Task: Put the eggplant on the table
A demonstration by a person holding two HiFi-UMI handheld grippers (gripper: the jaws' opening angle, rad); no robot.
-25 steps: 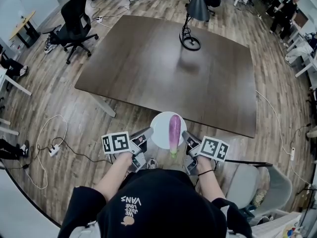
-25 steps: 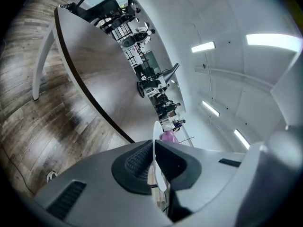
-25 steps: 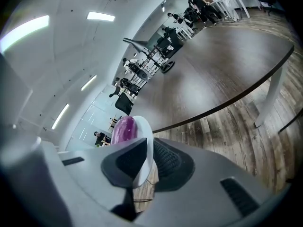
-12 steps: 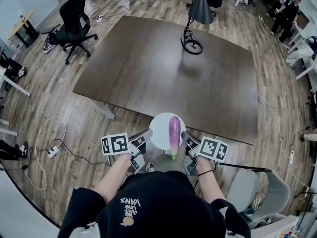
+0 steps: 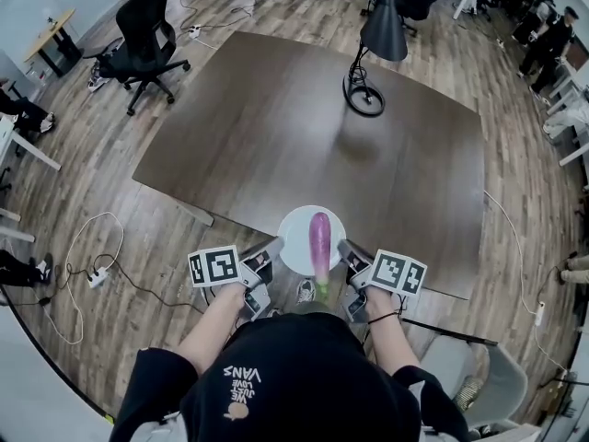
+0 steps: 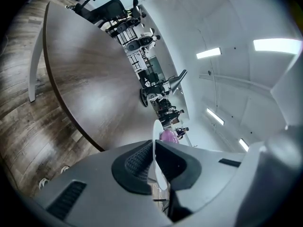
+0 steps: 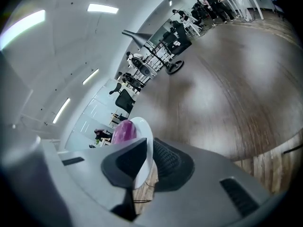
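Clamping opposite rims of the plate [image 5: 296, 238], left gripper [image 5: 264, 258] and right gripper [image 5: 352, 260] hold it, eggplant [image 5: 319, 243] aboard, over the table [image 5: 276, 127] edge

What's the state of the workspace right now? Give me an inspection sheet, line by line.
Surface: dark wooden table, near side bare.
Job's things: eggplant lies on a white plate, held at the table's near edge.
Clutter: desk lamp standing on the table's far side.
Grippers: left gripper and right gripper each have jaws shut on the plate's rim, on opposite sides.
Cables: power strip with its cable on the floor at left.
Surroundings: wood floor, black office chair, people at far right.
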